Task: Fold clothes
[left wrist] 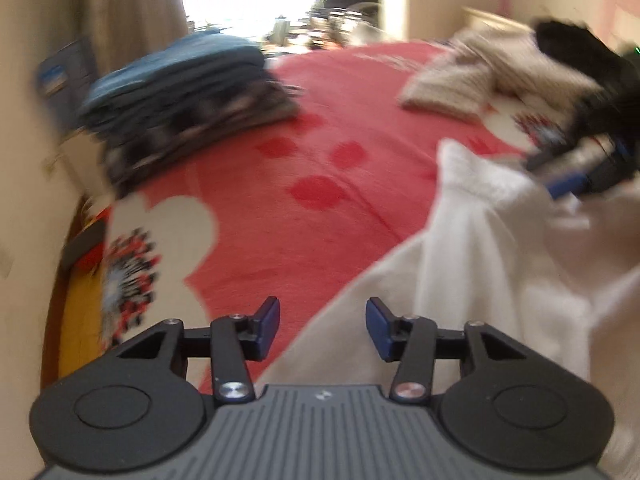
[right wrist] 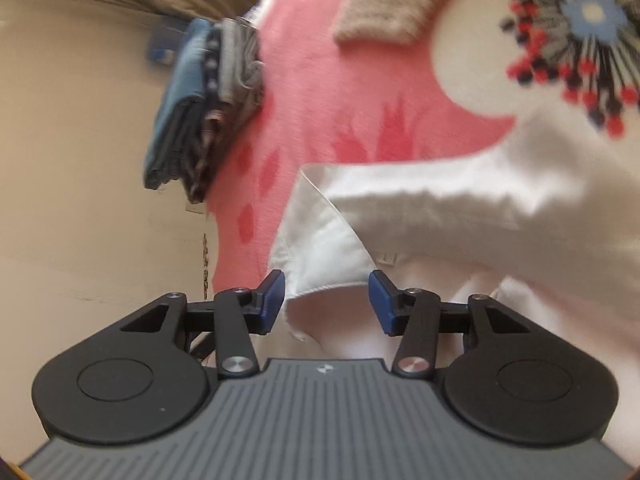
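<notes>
Both claws gape over the bed.
The left gripper [left wrist: 322,328] and right gripper [right wrist: 327,302] stand apart, holding nothing; the white shirt [right wrist: 420,216] lies rumpled on the pink blanket [left wrist: 320,128].

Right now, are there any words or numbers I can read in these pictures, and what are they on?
No words or numbers can be read anywhere.
Left tongs body: a small pale mark, a logo, no letters.
Right tongs body: the same small mark, no letters.
Blue object by the wall: pale patches, too blurred to read.
White shirt: a tiny tab near the collar, too small to read.
</notes>
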Action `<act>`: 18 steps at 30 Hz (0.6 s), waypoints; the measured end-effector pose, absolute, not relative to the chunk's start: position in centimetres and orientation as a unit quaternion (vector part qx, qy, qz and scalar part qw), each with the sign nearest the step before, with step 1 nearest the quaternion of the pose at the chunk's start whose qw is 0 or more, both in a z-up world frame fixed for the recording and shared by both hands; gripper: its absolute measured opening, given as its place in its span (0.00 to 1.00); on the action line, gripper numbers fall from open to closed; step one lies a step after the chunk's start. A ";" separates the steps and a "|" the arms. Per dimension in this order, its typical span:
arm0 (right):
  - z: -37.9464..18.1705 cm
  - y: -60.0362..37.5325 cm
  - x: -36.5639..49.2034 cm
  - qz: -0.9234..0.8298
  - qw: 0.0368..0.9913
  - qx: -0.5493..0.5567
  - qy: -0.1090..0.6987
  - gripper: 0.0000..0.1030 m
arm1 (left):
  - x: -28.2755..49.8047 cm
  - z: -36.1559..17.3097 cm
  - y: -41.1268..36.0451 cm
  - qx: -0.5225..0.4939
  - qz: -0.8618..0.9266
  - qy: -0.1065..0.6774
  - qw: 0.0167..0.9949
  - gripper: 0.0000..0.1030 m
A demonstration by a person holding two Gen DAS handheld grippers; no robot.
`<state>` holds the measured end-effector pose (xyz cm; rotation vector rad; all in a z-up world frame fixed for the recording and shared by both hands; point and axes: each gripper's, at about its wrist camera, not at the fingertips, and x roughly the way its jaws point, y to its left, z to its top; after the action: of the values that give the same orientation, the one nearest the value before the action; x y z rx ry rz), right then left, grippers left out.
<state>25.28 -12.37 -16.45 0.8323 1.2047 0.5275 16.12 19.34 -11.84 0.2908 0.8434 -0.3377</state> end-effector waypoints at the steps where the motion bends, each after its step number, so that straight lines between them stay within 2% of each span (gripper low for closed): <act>1: -16.7 -12.1 25.4 0.236 0.709 0.380 0.545 0.46 | 16.2 -12.2 18.9 0.154 -0.167 0.404 0.886 0.48; 7: -17.6 -11.2 26.7 0.221 0.702 0.409 0.539 0.46 | 17.2 -13.7 17.9 0.162 -0.198 0.391 0.884 0.45; 12: -18.1 -10.8 27.5 0.220 0.698 0.427 0.531 0.44 | 17.5 -14.2 17.2 0.160 -0.220 0.389 0.880 0.30; 13: -18.2 -10.7 27.5 0.223 0.698 0.426 0.530 0.43 | 17.6 -14.2 17.1 0.161 -0.225 0.388 0.879 0.21; 14: -18.1 -10.4 27.6 0.226 0.699 0.424 0.529 0.41 | 17.7 -14.2 17.0 0.156 -0.230 0.391 0.877 0.12; 16: -18.0 -10.0 27.8 0.233 0.702 0.418 0.527 0.28 | 17.7 -14.2 16.7 0.154 -0.236 0.391 0.876 0.05; 17: -17.9 -9.9 27.8 0.236 0.705 0.412 0.526 0.23 | 17.6 -14.1 16.6 0.156 -0.234 0.388 0.878 0.03; 18: -17.6 -9.8 27.7 0.241 0.711 0.403 0.524 0.14 | 17.4 -14.1 16.5 0.158 -0.231 0.384 0.880 0.03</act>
<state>27.72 -9.82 -17.62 0.8939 1.1619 0.5337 17.41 16.47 -14.08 0.3287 0.7999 -0.4818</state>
